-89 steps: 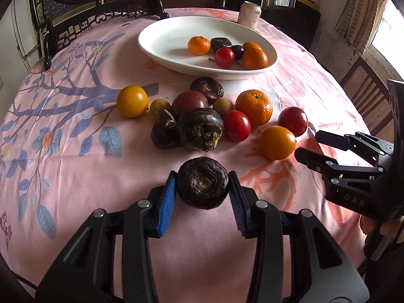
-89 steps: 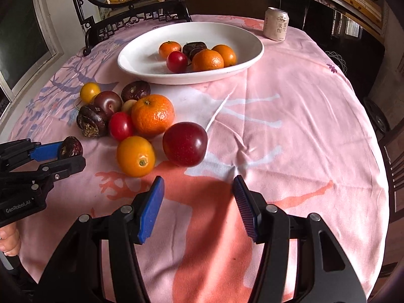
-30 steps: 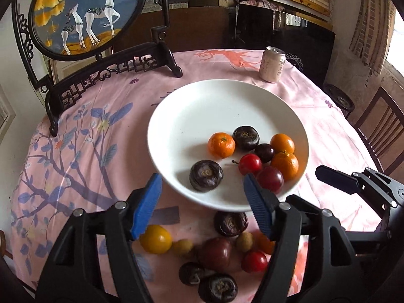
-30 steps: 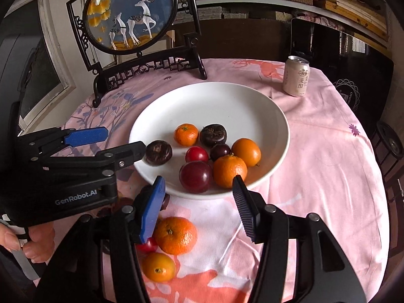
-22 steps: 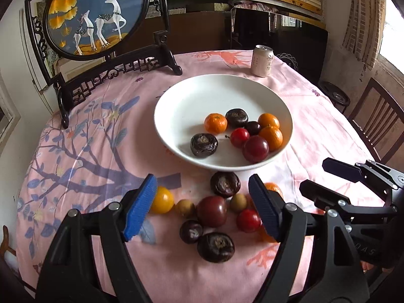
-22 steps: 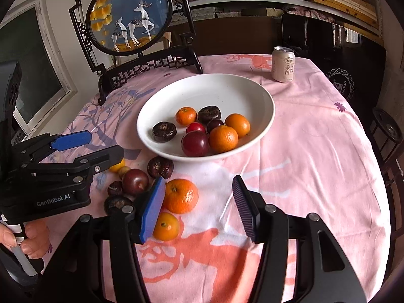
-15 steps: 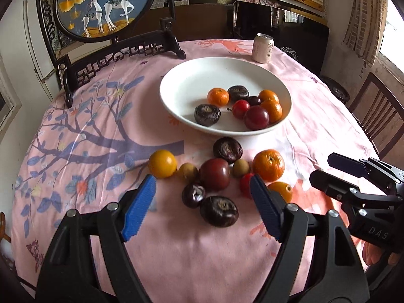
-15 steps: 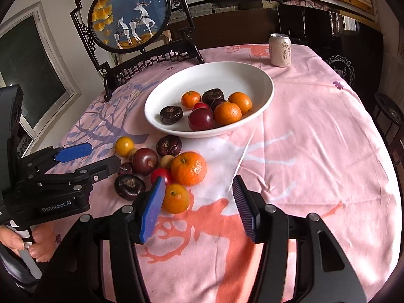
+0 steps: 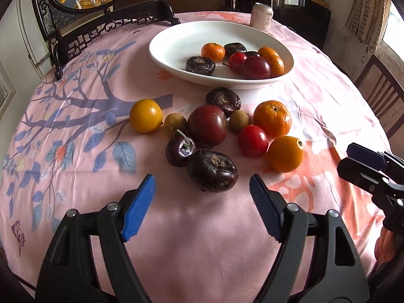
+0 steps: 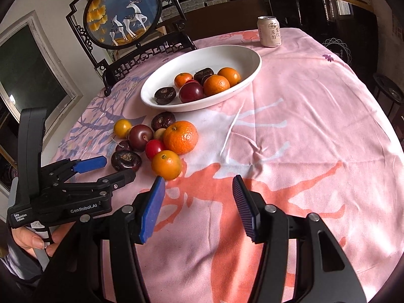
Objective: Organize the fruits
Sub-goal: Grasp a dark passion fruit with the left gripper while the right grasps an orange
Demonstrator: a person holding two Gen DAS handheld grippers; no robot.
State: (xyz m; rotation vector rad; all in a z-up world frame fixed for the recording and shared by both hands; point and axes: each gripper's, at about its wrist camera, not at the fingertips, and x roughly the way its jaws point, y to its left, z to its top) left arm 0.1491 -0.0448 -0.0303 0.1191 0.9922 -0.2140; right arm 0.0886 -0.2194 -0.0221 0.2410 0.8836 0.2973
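Now the left tool (image 9: pixel 202 207) hangs released, jaws spread wide, just short of the nearest dark water chestnut (image 9: pixel 212 171) on the tabletop (image 9: pixel 75 126). Best to straddle its flat, squat body across the width, crown facing up toward the camera, then carry it to the white bowl (image 9: pixel 166 50). The right tool (image 10: pixel 198 202) is also spread, empty.

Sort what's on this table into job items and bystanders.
Job: white bowl with fruit inside; loose fruit on the cloth; open left tongs; open right tongs.
Bystanders: drink can; deer screen; pink tablecloth.
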